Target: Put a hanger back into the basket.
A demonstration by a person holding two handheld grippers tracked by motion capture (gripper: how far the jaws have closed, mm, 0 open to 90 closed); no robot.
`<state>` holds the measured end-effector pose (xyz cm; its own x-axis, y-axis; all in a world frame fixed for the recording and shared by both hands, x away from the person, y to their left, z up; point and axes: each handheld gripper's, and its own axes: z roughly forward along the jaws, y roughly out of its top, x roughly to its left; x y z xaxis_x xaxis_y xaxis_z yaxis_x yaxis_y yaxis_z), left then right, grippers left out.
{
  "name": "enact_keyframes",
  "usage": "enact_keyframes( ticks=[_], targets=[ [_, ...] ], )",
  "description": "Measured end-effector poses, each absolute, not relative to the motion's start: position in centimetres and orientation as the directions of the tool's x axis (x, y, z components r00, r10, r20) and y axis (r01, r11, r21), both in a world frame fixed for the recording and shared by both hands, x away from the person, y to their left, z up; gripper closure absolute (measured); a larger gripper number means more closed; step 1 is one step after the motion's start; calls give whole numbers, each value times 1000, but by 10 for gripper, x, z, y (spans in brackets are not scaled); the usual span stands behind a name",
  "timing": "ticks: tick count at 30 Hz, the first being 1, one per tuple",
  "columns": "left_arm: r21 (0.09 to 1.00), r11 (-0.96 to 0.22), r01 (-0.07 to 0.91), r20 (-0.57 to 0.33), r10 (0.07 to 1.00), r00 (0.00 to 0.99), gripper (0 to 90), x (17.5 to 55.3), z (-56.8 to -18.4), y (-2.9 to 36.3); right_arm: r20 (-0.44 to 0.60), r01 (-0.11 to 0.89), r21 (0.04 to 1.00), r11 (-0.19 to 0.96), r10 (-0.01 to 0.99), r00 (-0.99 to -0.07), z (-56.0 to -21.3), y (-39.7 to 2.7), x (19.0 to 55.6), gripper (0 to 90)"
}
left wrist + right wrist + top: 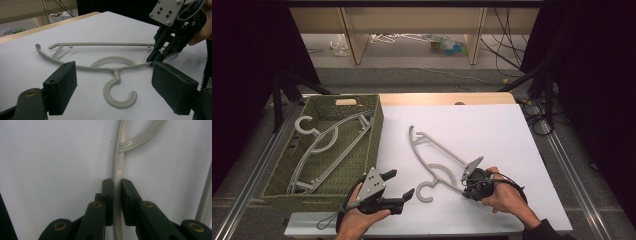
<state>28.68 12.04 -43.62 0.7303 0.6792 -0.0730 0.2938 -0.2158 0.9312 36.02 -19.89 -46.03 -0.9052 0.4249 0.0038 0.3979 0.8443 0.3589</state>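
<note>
Right gripper point(117, 195) clamps the hanger point(118, 167) arm; left gripper point(113, 87) hovers spread wide.

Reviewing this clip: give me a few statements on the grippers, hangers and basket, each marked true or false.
1. The right gripper is shut on the table hanger. True.
2. The left gripper is shut on that hanger's hook. False: its jaws are wide open, short of the hook.
3. The basket is empty. False: at least one hanger lies in it.
4. The basket sits at the table's left. True.
5. The table hanger stands upright. False: it lies flat on the white surface.
</note>
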Motion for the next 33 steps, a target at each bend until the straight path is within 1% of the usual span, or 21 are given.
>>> enact_keyframes(
  ticks=[3,4,7,8,10,14,15,16,17,18,21,23,24,25,27,28,29,33],
  targets=[
    [928,-224,298,-70,680,730,203,287,-437,120,6,394,369,842,422,-907,-461,-198,362,804],
    [929,-220,297,-73,678,731,204,288,-436,118,-10,382,398,834,420,-907,-463,-193,364,772],
    [926,-238,291,-59,672,738,204,288,-438,116,-27,367,378,850,407,-913,-462,-188,364,769],
    [925,-246,289,-53,670,741,205,288,-438,116,-35,358,377,854,399,-916,-463,-186,365,771],
    [925,-247,288,-55,663,747,207,291,-438,113,-30,359,381,852,399,-916,-463,-187,364,803],
    [924,-266,275,-34,659,752,220,294,-437,111,-23,352,376,857,389,-921,-460,-189,363,819],
    [924,-275,266,-23,655,755,220,295,-436,110,-23,352,376,857,389,-921,-460,-189,363,819],
    [924,-297,239,4,634,773,307,298,-436,109,6,341,390,855,368,-930,-454,-196,363,821],
    [924,-297,239,4,634,773,312,298,-436,109,6,341,390,855,368,-930,-454,-196,363,821],
    [916,-330,228,34,631,775,301,299,-437,107,36,339,416,844,357,-933,-445,-205,361,821],
    [906,-356,228,51,628,777,289,303,-439,105,63,319,443,838,326,-943,-434,-219,356,820],
    [902,-371,222,64,622,781,284,305,-440,104,77,319,444,837,319,-945,-431,-224,354,820],
    [892,-404,204,104,621,777,279,309,-441,100,95,314,458,832,305,-948,-428,-232,350,819],
    [892,-404,204,104,621,777,280,309,-441,100,95,314,458,832,305,-948,-428,-232,350,819],
    [878,-439,188,139,612,778,282,316,-445,94,108,310,478,822,296,-949,-423,-239,348,818],
    [875,-445,190,139,608,782,286,318,-446,91,115,306,504,807,289,-950,-417,-245,345,819],
    [872,-455,183,147,599,787,286,320,-447,89,115,306,504,807,289,-950,-417,-245,345,819],
    [852,-506,134,207,562,801,288,325,-452,76,139,312,539,782,283,-949,-407,-255,343,824]
  ],
)
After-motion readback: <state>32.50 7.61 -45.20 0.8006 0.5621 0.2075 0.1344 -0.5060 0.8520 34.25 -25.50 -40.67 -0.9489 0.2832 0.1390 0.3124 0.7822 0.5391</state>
